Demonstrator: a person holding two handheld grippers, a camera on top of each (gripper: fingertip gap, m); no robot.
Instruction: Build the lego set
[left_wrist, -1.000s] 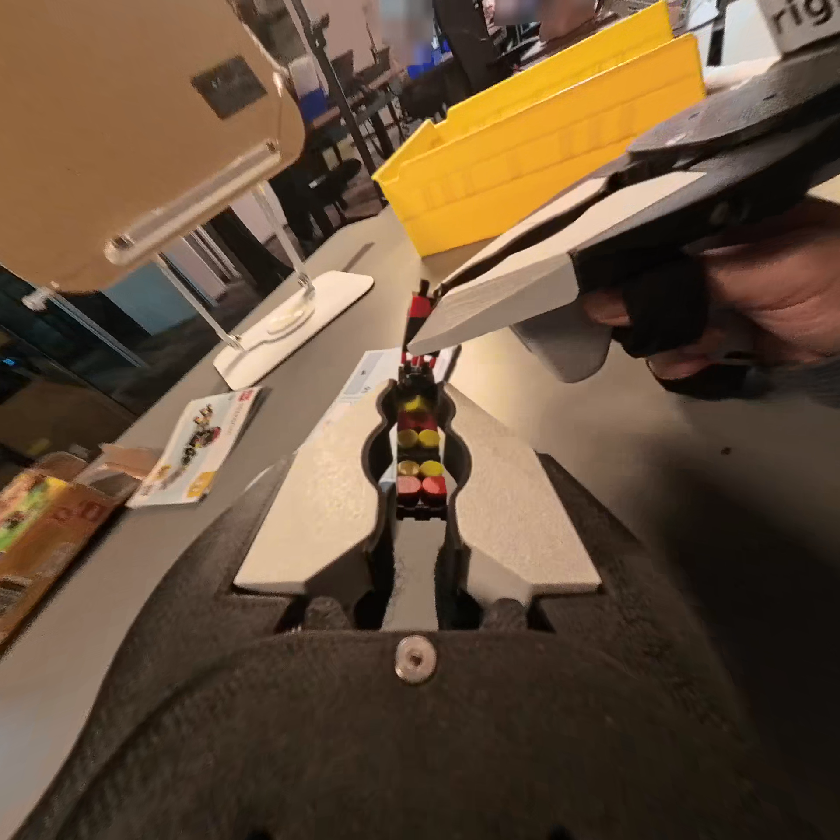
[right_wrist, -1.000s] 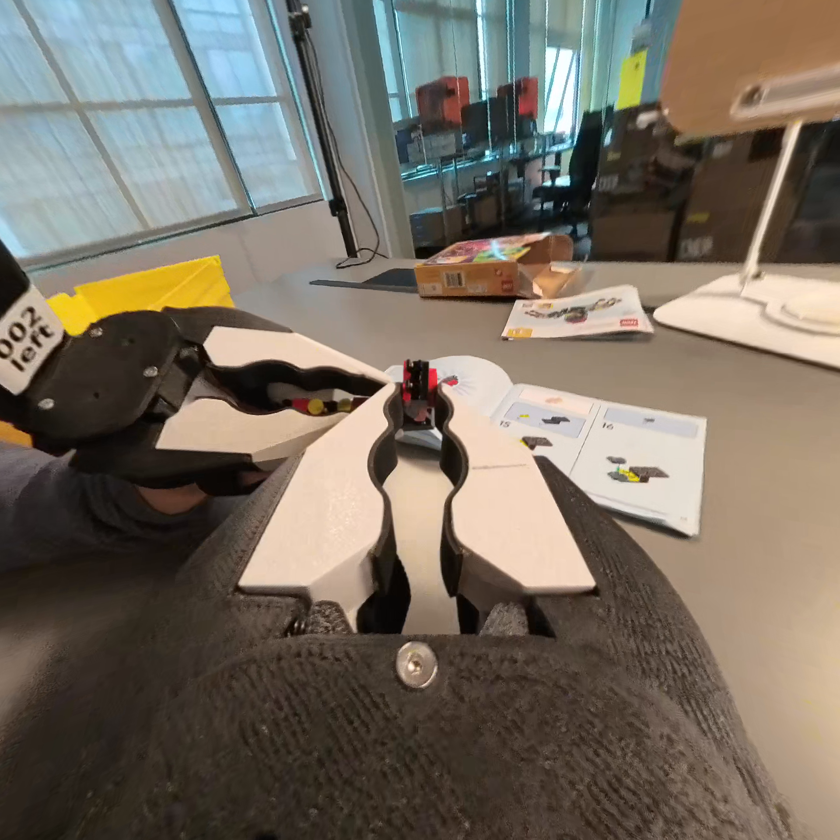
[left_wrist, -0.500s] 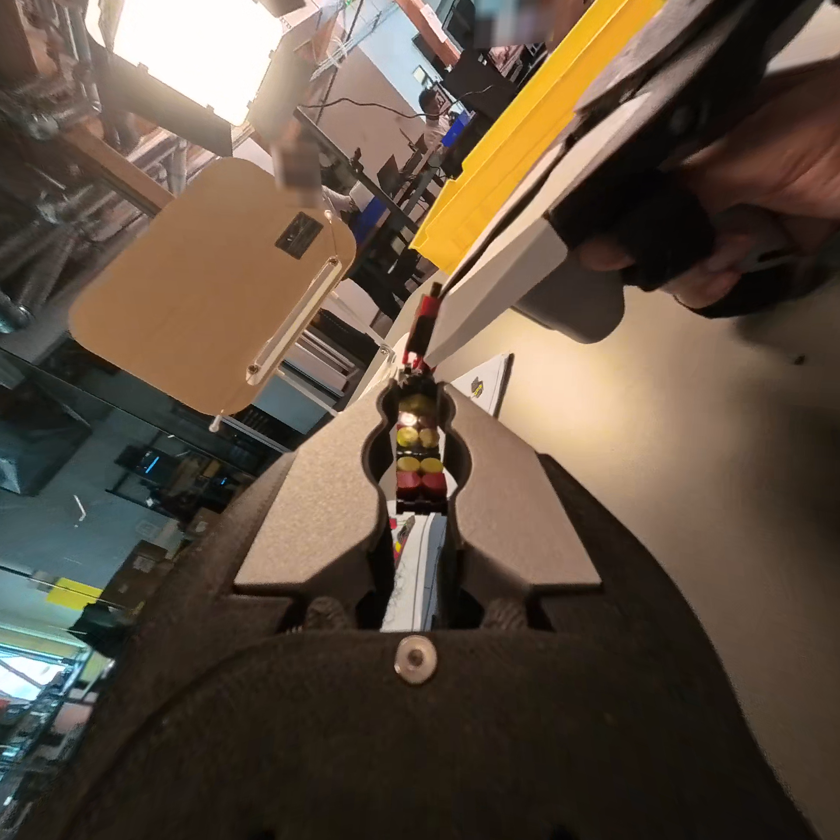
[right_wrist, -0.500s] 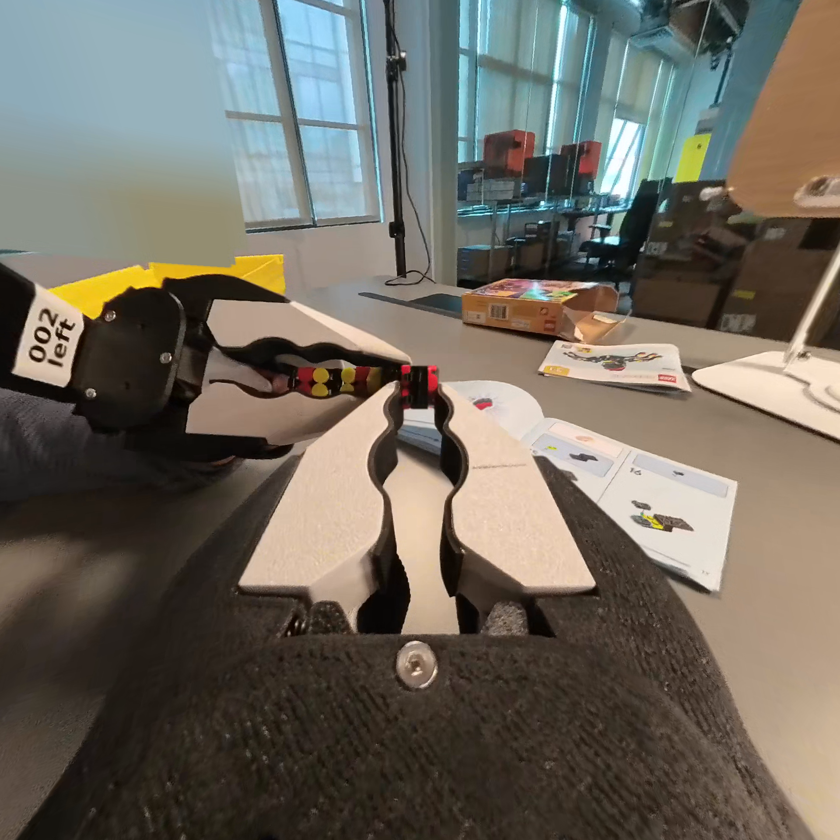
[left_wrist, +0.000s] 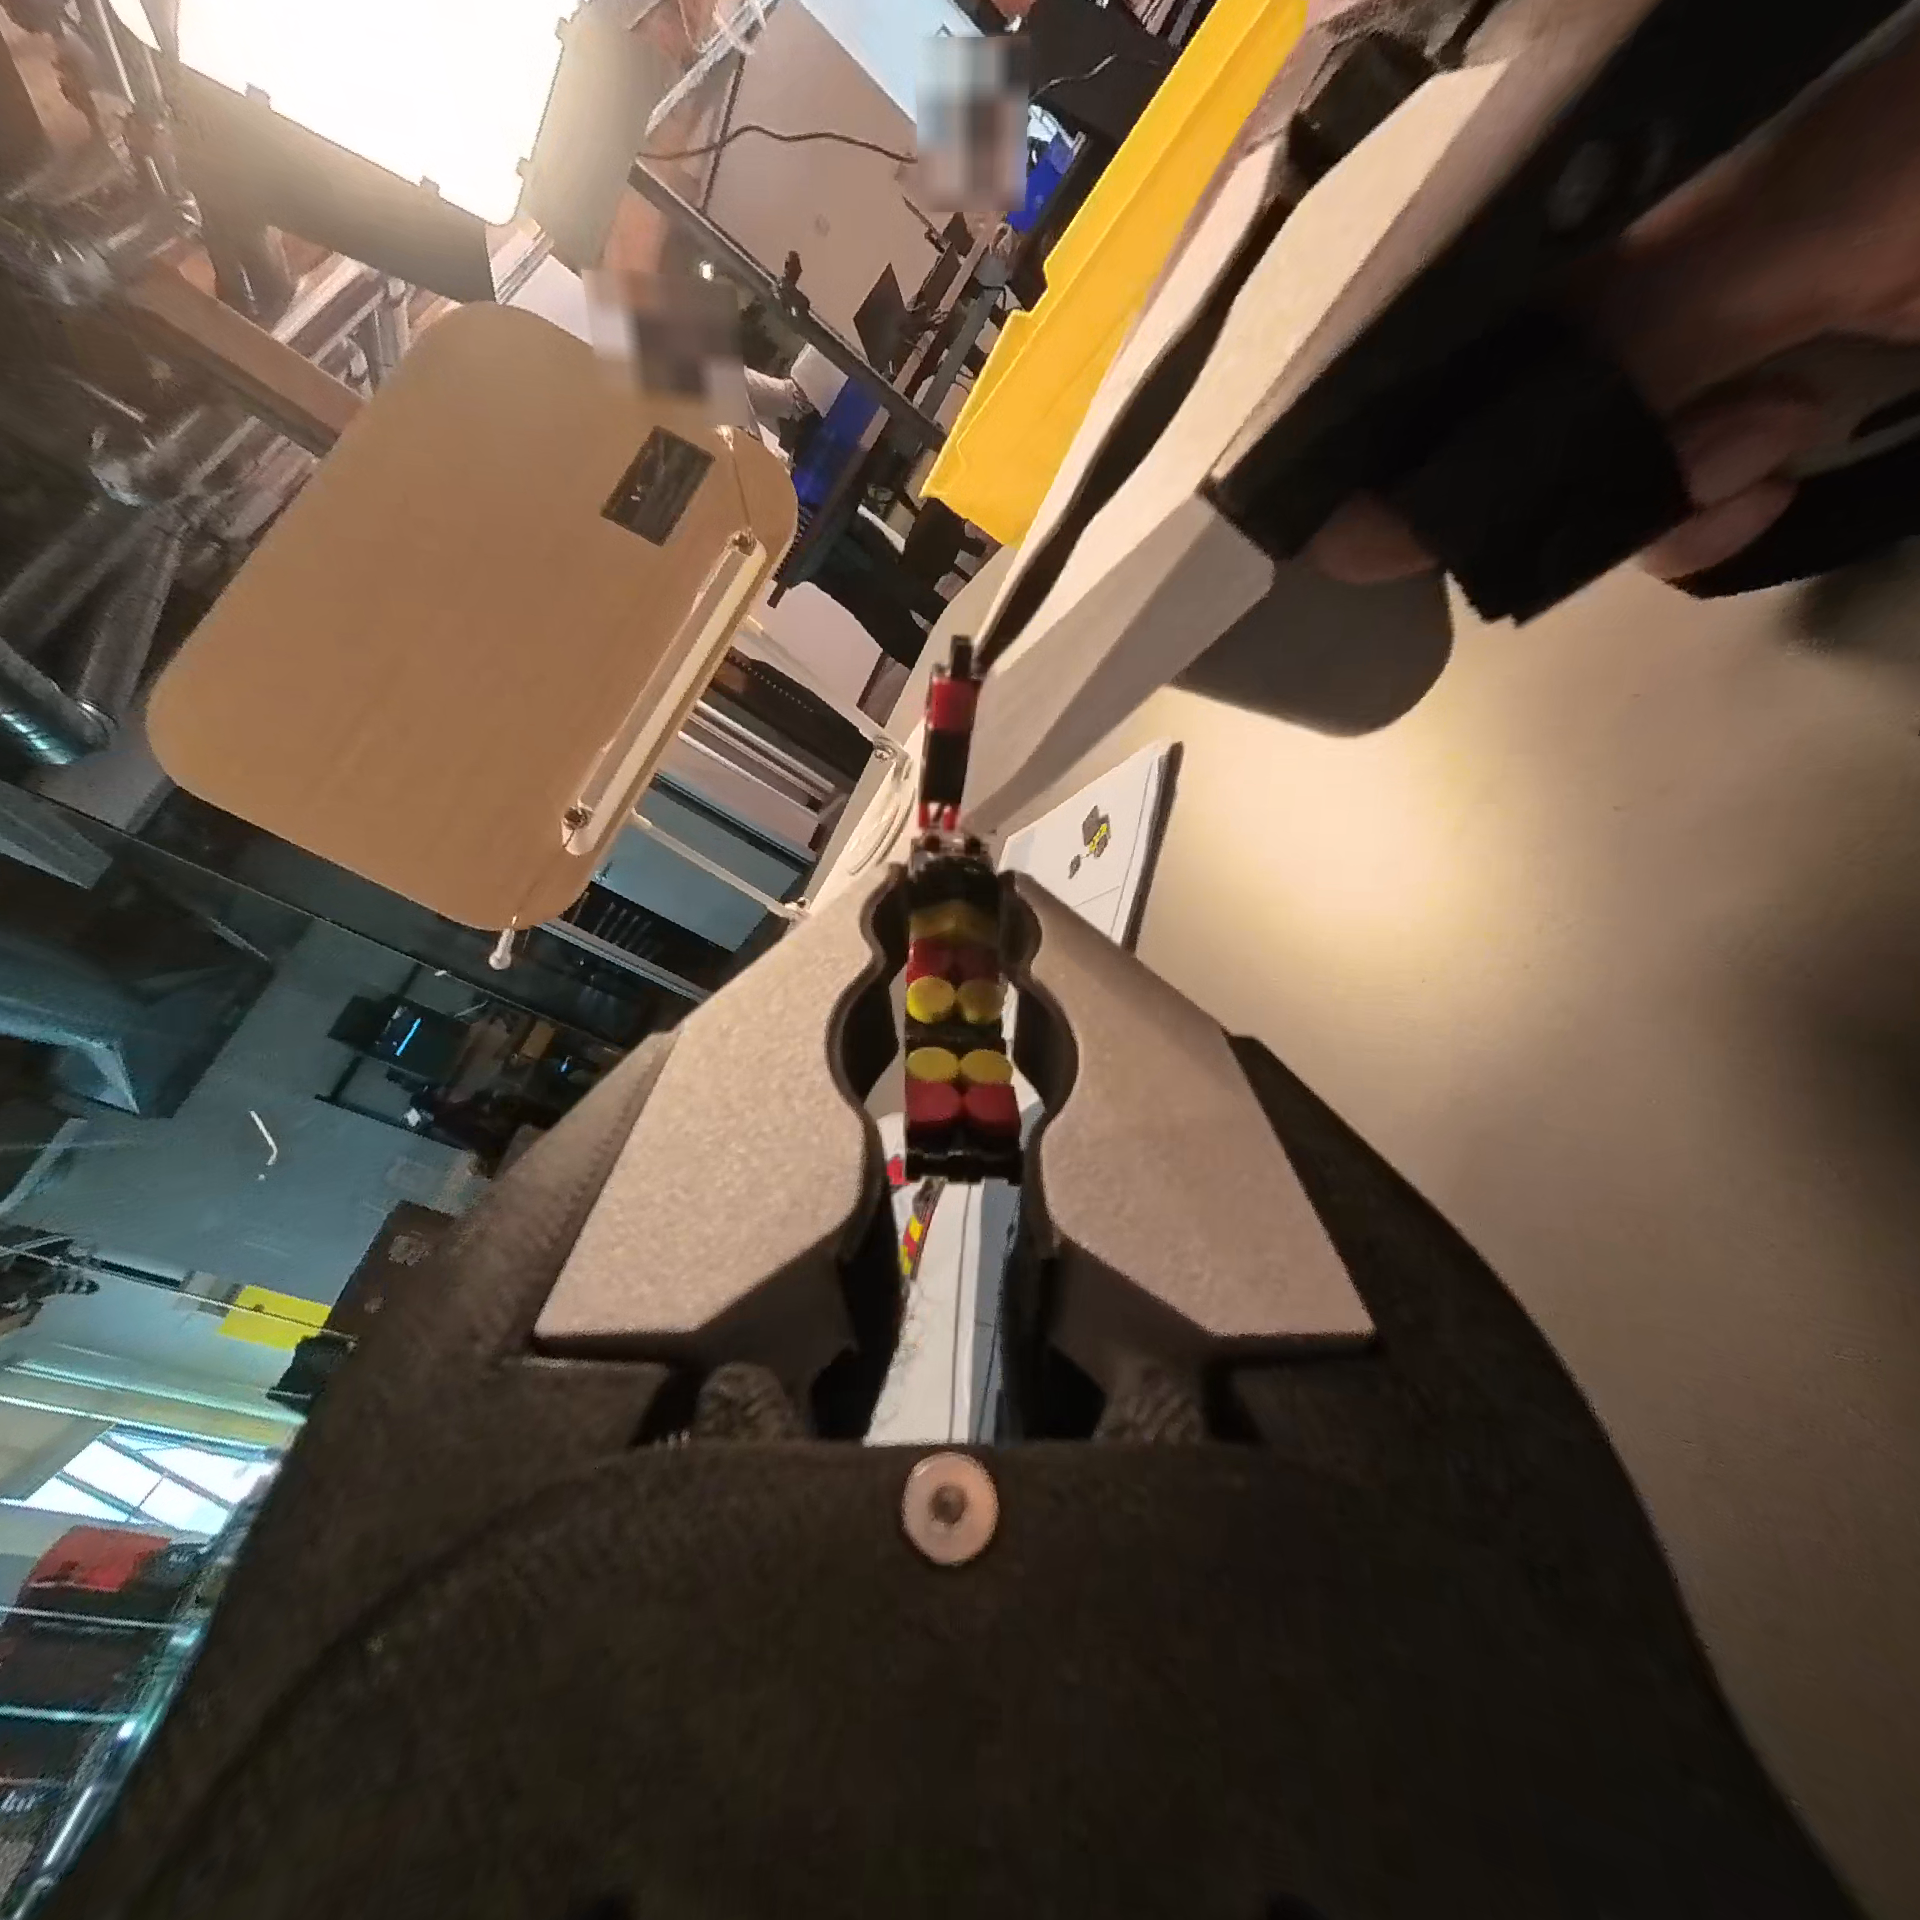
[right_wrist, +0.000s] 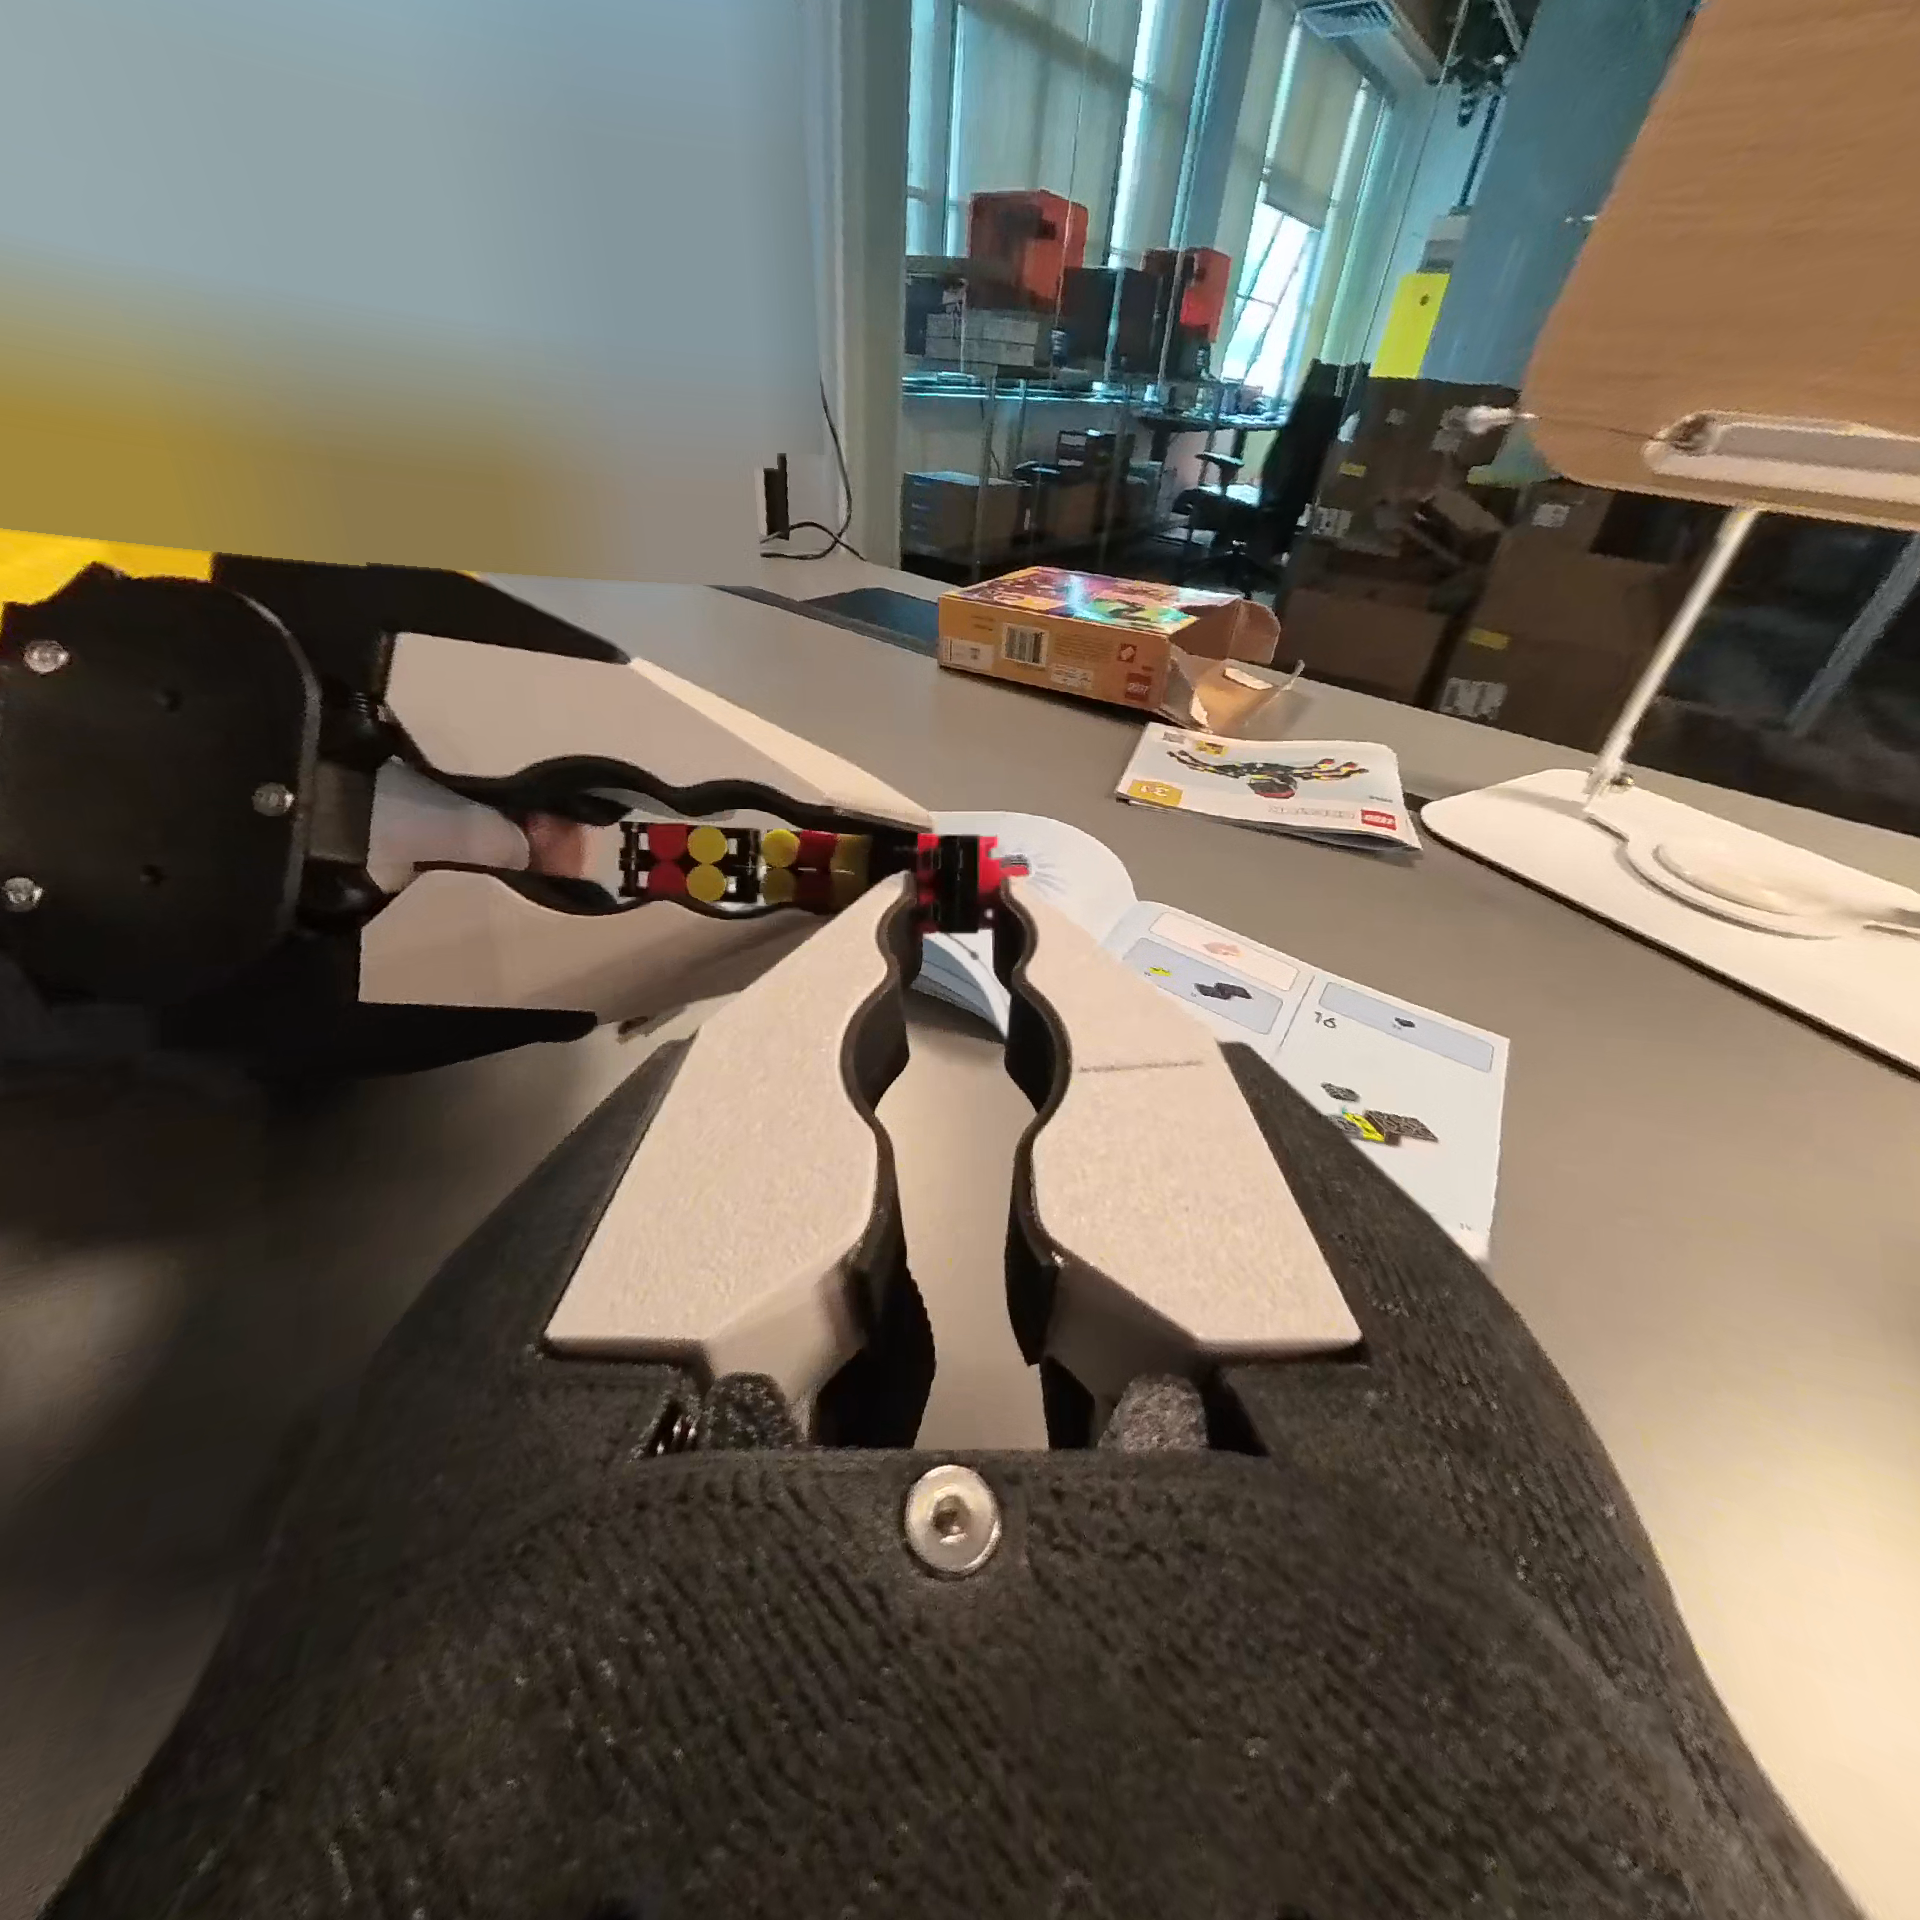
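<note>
My left gripper (left_wrist: 956, 914) pinches a long black strip of bricks (left_wrist: 954, 1049) studded red and yellow, held above the table (right_wrist: 1662, 1195). My right gripper (right_wrist: 954, 894) clamps a small red-and-black piece (right_wrist: 958, 871) against the strip's far end. An open instruction booklet (right_wrist: 1299, 1039) lies beneath; a box (right_wrist: 1081, 644) sits beyond.
</note>
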